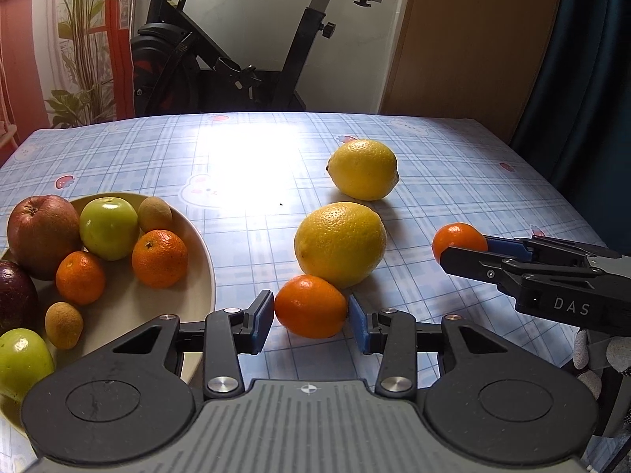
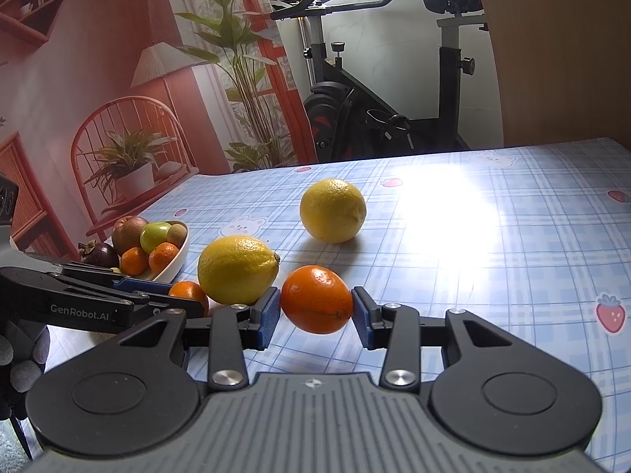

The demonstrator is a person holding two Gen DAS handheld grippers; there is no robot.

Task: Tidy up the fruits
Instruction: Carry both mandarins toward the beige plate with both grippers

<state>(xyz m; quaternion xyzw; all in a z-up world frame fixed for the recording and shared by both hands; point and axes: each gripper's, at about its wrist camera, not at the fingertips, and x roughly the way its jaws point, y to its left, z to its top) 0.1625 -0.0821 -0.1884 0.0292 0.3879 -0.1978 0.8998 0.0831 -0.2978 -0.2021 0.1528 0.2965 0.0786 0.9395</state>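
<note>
Orange peel sits between both sets of blue pads. Left tongs [image 1: 310, 317] are narrowed around a mandarin [image 1: 310, 306] resting on the worktop [image 1: 453, 181] just beside the plate [image 1: 197, 252]; the pads look to be touching its two sides, though on the left pad the contact is hard to confirm from this angle. This fruit also leans against the nearer lemon [image 1: 341, 244]. Right tongs [image 2: 316, 311] are clamped on a second mandarin [image 2: 317, 299], which seems to ride just clear of the cloth.

Handling, as judged: both mandarins are light, with a loose, soft rind over a yielding core. Squeezing hard would bruise or split them; the glossy skin may slip if the pads sit off the widest girth. Grip across the equator, as now, looks right.

Plate holds apples, small mandarins and brown round fruits, fairly crowded; free space is toward its near rim. A far lemon [image 1: 363, 169] lies well apart on the cloth. Lemons are heavier, firmer and wider, so they would need a broader opening.

Risk: lifting the left fruit may nudge the touching lemon into a roll.
</note>
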